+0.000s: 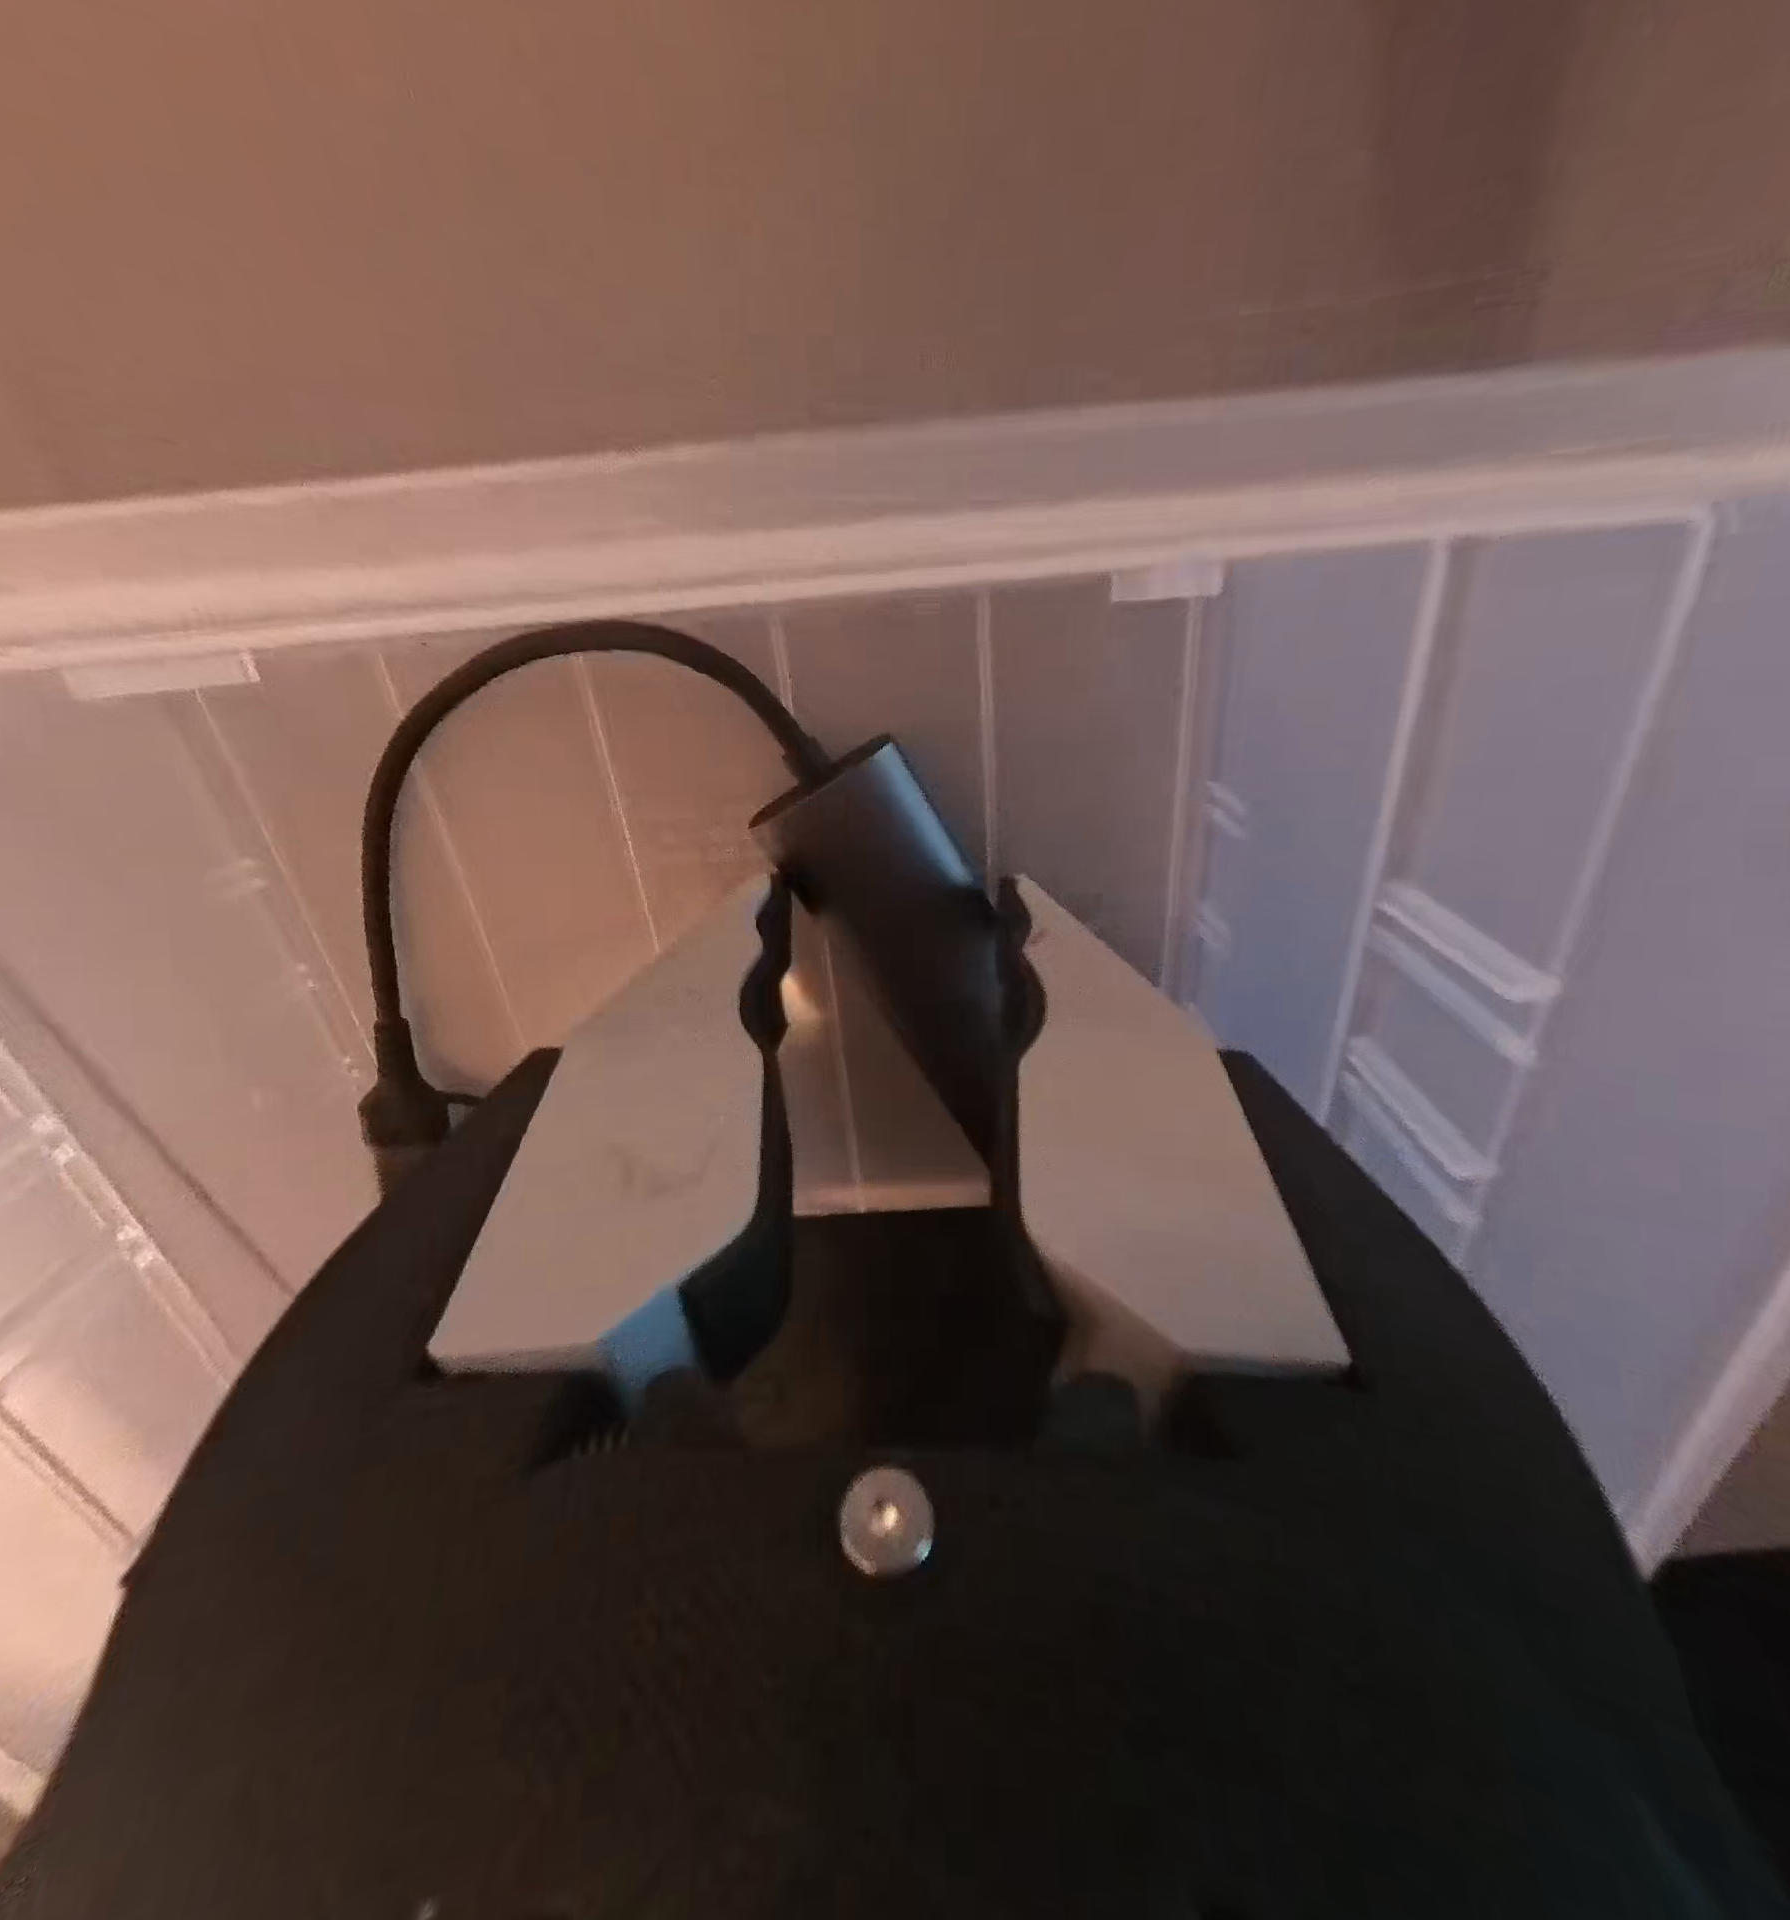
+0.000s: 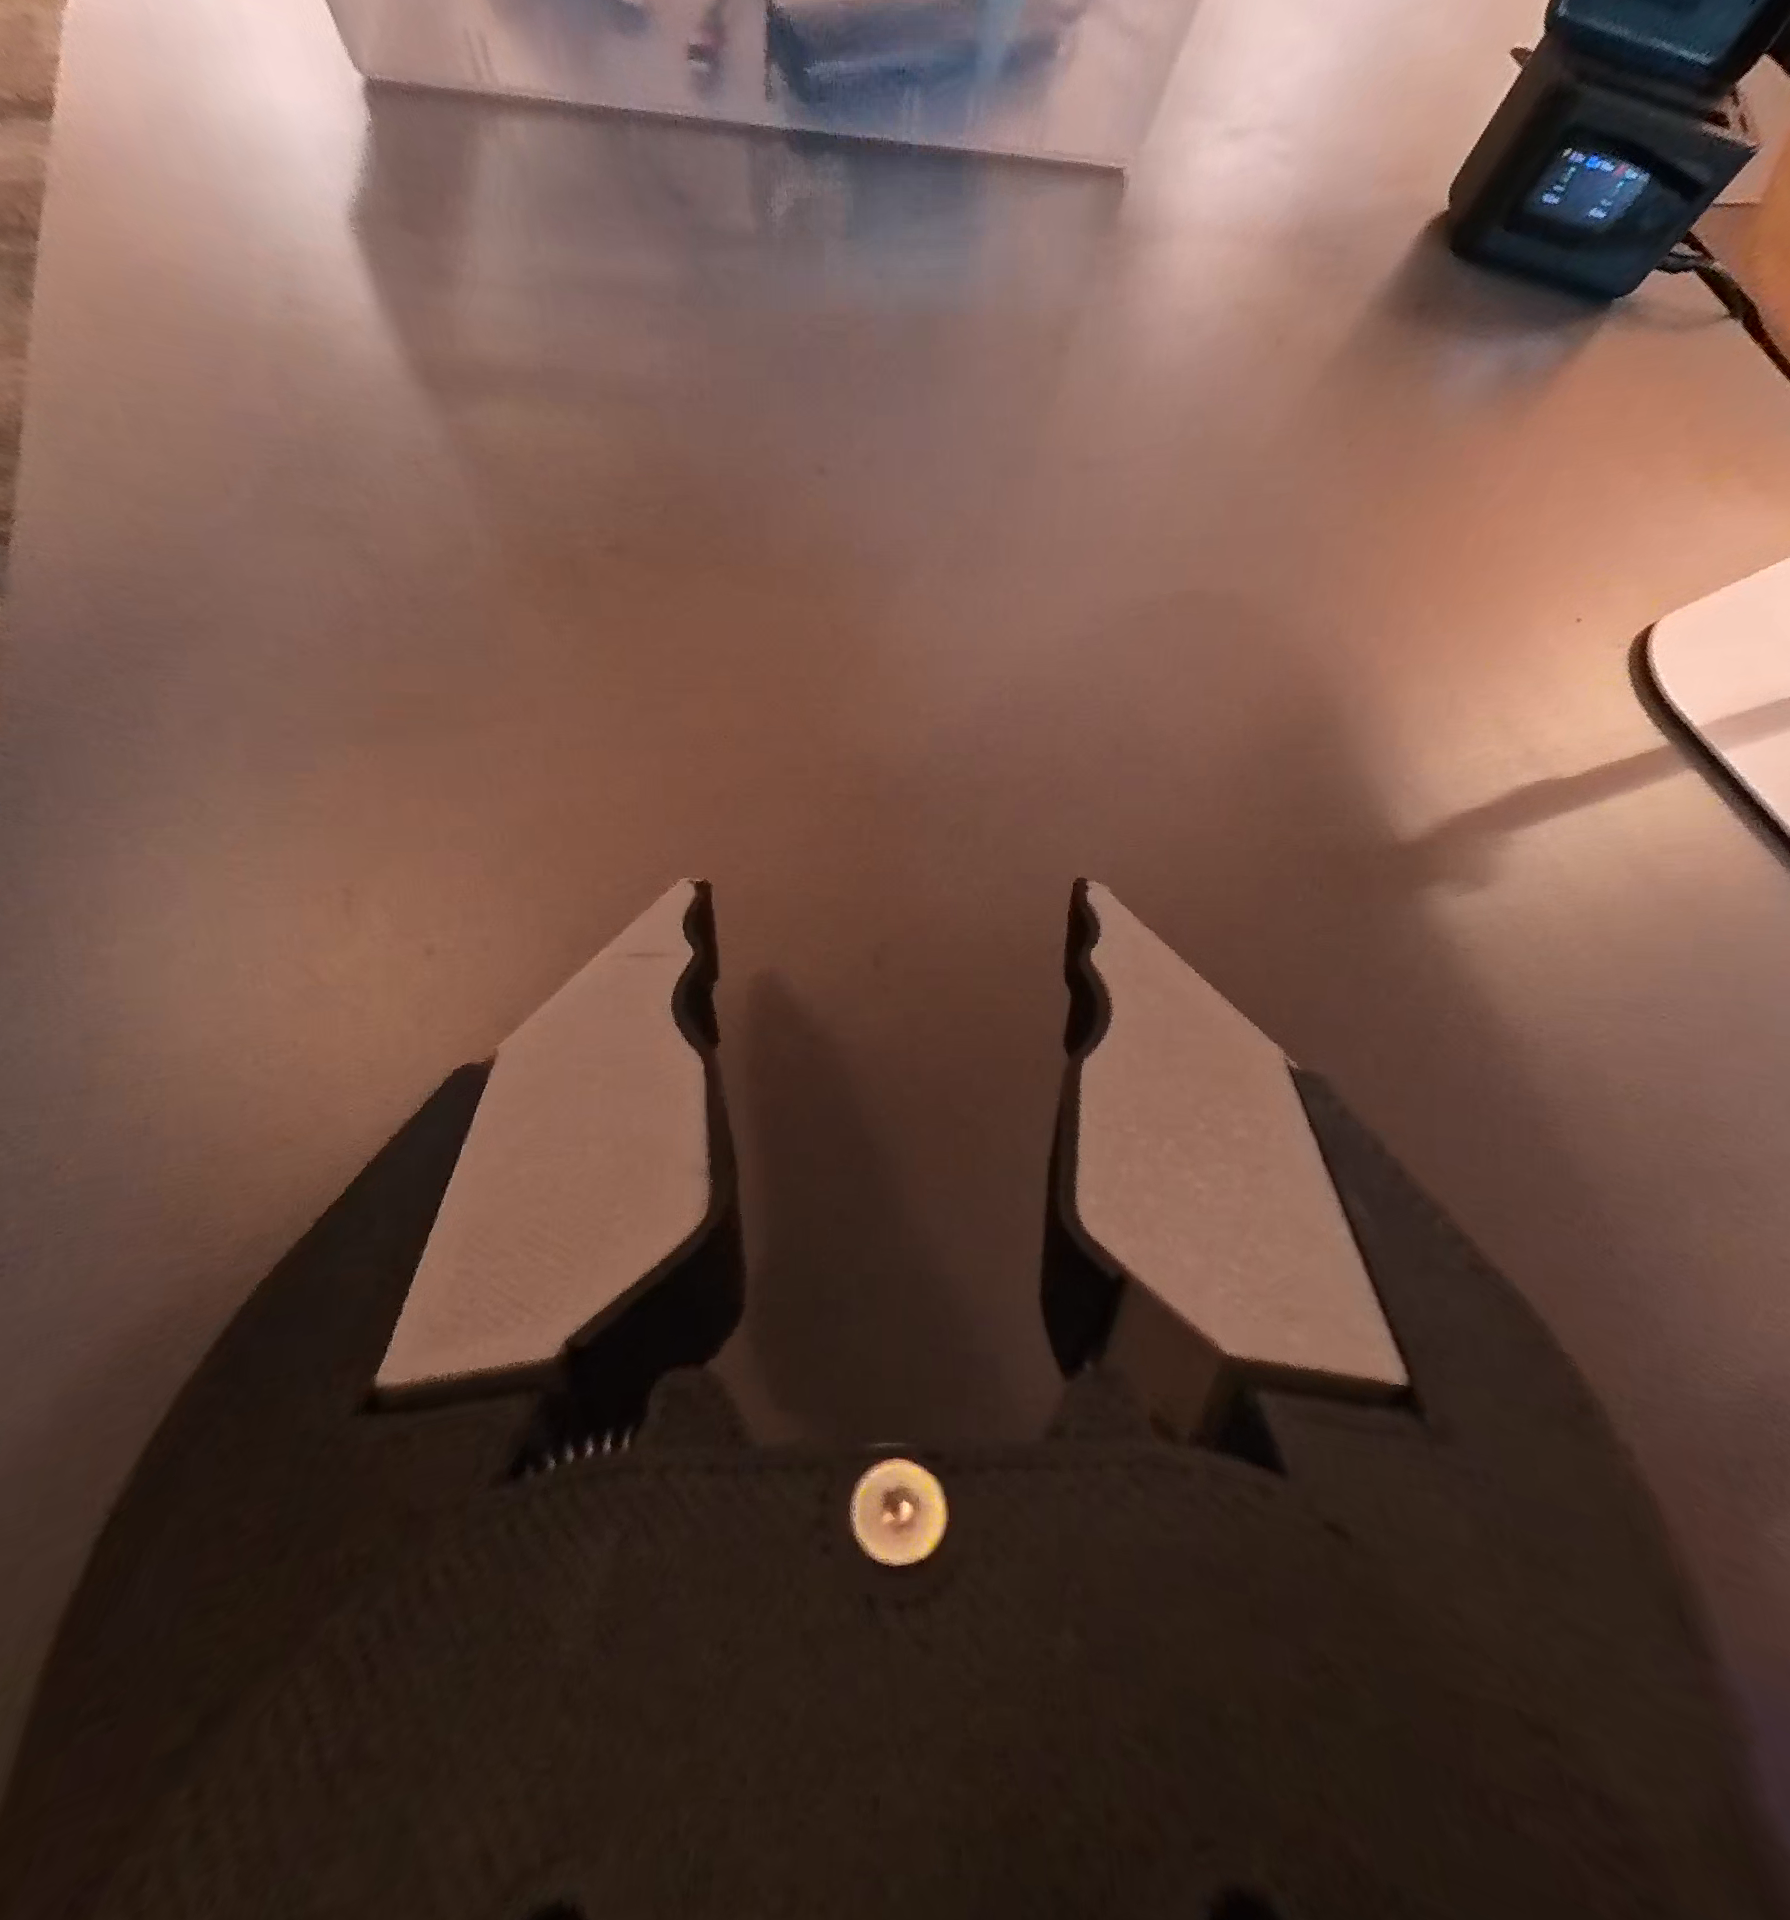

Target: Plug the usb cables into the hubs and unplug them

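Observation:
In the left wrist view my left gripper [image 1: 889,894] is shut on a grey metal USB hub [image 1: 870,842], which it holds up in the air, tilted. The hub's black cable [image 1: 517,675] arcs up and left from its far end, then drops to a plug [image 1: 403,1117] beside the gripper body. In the right wrist view my right gripper [image 2: 889,894] is open and empty, hovering over the bare table [image 2: 766,623]. No USB cable or hub shows between its fingers.
A clear plastic bin [image 1: 1390,727] with a white rim fills the background of the left wrist view. In the right wrist view a clear box [image 2: 756,73] stands at the far table edge, a black device with a small lit screen [image 2: 1587,187] at far right, a white flat object [image 2: 1774,717] on the right. The left gripper's tips are roughly 35 cm from the right gripper's.

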{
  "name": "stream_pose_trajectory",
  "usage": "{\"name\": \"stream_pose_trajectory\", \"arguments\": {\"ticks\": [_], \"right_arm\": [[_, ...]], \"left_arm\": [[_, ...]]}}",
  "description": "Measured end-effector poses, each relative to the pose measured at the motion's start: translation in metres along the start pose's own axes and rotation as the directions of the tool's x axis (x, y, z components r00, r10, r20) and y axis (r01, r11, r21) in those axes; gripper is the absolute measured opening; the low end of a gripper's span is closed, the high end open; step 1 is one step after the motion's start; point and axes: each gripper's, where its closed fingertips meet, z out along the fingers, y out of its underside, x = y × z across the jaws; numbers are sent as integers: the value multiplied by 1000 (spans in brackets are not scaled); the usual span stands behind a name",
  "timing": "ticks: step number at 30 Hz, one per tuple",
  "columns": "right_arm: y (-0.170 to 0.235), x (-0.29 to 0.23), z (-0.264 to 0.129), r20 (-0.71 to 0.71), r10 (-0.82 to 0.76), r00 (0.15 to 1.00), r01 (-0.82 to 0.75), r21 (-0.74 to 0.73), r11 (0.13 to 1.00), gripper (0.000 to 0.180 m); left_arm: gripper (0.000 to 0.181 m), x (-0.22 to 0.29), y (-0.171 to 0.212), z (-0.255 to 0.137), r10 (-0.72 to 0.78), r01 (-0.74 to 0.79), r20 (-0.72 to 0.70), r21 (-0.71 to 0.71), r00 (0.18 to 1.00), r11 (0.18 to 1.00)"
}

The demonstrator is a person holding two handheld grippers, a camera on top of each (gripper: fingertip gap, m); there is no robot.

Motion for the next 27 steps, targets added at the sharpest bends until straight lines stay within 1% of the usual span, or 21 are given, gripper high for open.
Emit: {"name": "stream_pose_trajectory", "arguments": {"ticks": [1, 3, 5, 8, 9, 11, 13, 14, 16, 18, 20, 23, 26, 27], "right_arm": [[1, 2, -1, -10, -4, 1000, 4, -3, 1000, 64], [2, 8, -2, -33, -8, 999, 7, -8, 1000, 62], [3, 14, -3, -56, -4, 998, 4, -10, 1000, 59], [8, 23, -4, -68, 33, 997, -34, -16, 999, 63], [8, 25, -4, -65, 48, 997, -49, -9, 999, 63], [7, 29, -5, -57, 80, 995, -80, 9, 997, 65], [9, 37, -7, -75, 105, 992, -104, 19, 994, 66], [9, 40, -8, -81, 111, 991, -109, 26, 994, 66], [9, 44, -11, -88, 120, 989, -117, 42, 992, 66], [7, 47, -13, -94, 129, 987, -124, 61, 990, 67], [0, 48, -18, -95, 136, 986, -126, 104, 987, 70], [-25, 44, -29, -78, 157, 984, -136, 224, 965, 73], [-51, 34, -41, -61, 180, 982, -149, 335, 930, 76], [-60, 31, -43, -60, 184, 981, -149, 368, 918, 76]], "left_arm": [[37, 0, 2, -1, 1, -1, -2, -13, 1000, 1000], [36, -7, 1, -11, 11, -12, 42, 9, 999, 1000], [33, -16, -5, -32, 9, -17, 96, 87, 995, 996], [31, -38, -15, -85, 11, -72, 247, 239, 969, 968], [31, -39, -20, -107, -1, -84, 263, 314, 965, 946], [30, -33, -29, -154, -35, -92, 247, 482, 968, 871], [29, -18, -33, -196, -15, -135, 236, 605, 972, 785], [28, -6, -34, -215, 6, -155, 223, 659, 975, 736], [28, 29, -36, -250, 58, -150, 147, 767, 988, 623], [28, 79, -34, -278, 169, -117, 35, 855, 985, 506], [29, 133, -29, -292, 293, -89, -42, 903, 955, 420], [29, 204, -21, -290, 430, -67, -82, 945, 899, 319], [29, 263, -15, -268, 512, 0, -139, 965, 847, 262], [29, 280, -15, -257, 526, 26, -161, 967, 835, 254]]}}
